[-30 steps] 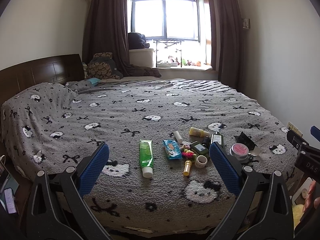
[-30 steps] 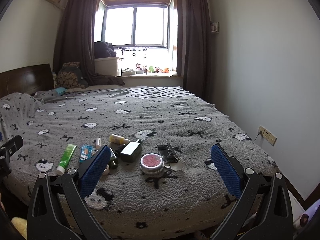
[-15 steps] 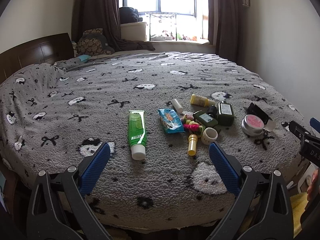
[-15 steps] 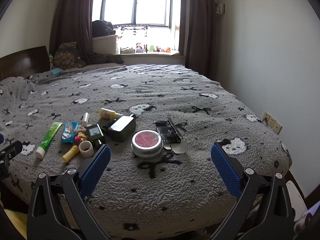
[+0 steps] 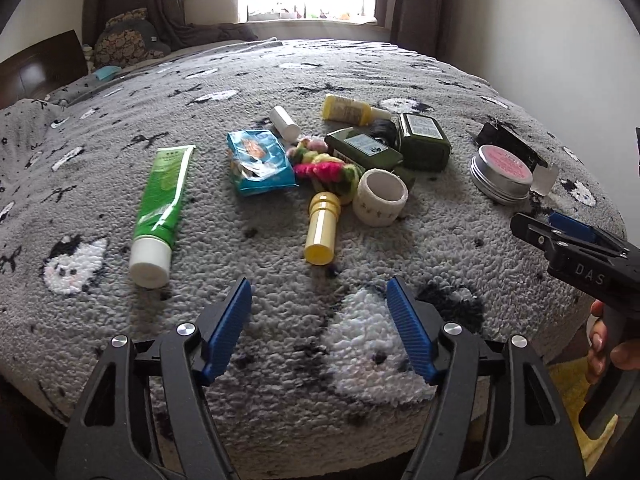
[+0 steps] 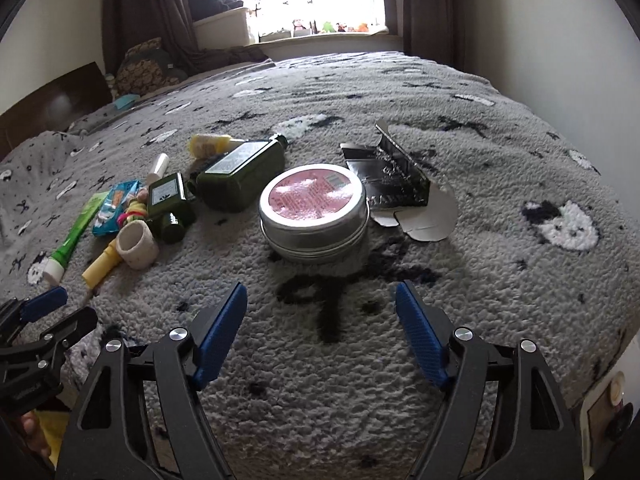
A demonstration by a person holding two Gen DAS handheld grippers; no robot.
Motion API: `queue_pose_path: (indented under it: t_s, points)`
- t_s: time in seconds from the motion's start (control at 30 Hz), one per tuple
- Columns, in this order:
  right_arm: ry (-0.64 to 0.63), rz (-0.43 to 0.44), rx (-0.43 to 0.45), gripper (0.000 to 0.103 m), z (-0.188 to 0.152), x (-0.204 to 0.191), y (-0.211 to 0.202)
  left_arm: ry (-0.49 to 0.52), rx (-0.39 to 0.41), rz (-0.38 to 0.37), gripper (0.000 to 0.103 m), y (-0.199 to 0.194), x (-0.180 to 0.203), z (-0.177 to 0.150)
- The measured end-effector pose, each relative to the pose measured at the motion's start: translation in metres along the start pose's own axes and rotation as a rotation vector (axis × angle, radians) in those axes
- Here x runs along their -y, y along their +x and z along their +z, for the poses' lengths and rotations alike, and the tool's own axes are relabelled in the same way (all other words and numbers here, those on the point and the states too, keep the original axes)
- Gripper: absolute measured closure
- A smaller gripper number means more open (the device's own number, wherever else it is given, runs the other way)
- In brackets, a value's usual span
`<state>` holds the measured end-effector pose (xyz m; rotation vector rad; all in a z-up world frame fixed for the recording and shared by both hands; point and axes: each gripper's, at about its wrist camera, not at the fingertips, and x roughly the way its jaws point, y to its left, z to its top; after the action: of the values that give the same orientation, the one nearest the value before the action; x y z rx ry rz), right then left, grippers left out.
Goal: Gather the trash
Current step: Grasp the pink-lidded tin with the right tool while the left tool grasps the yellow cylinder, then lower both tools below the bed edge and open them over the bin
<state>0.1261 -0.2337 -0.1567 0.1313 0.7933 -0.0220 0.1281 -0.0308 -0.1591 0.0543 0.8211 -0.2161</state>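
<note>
Left hand-held gripper [image 5: 319, 312], right hand-held gripper [image 6: 321, 316]: both wide, empty. Risk: blue snack wrapper [image 5: 258, 161] abuts hair ties [image 5: 326, 170]; likely snagging.

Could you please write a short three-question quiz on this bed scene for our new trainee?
1. True or false: the left gripper holds the green tube.
2. Which item lies directly ahead of the right gripper? A) the round tin B) the blue snack wrapper C) the yellow bottle
3. Fill in: the flattened black carton lies to the ____ of the round tin in the right wrist view.

Key:
1. False; its jaws stand open and empty above the blanket, short of the tube.
2. A
3. right
</note>
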Motion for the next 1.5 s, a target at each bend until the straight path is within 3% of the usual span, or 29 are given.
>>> queue_pose_path:
  t_s: [0.17,0.5,0.53,0.73,1.13,1.5]
  points:
    - [0.01,0.028,0.003,0.026,0.01,-0.001,0.015,-0.002,-0.008,-0.025,0.046,0.016,0.0,0.009]
    - [-0.035,0.033,-0.028,0.028,0.04,-0.009,0.05,0.023,-0.022,-0.036,0.084,0.044,0.003,0.036]
    - [-0.041,0.024,-0.03,0.032,0.041,-0.009,0.051,0.022,-0.026,-0.037,0.084,0.045,0.003,0.036]
    - [-0.061,0.011,-0.03,0.033,0.037,-0.008,0.045,0.028,-0.029,-0.033,0.084,0.036,0.004,0.03]
    - [-0.114,-0.01,-0.028,0.033,-0.005,-0.011,-0.008,0.021,-0.021,-0.031,0.085,-0.01,0.007,-0.004]
    - [-0.147,0.026,0.091,0.033,-0.019,-0.023,-0.095,-0.011,0.091,-0.028,0.085,-0.091,0.015,-0.018]
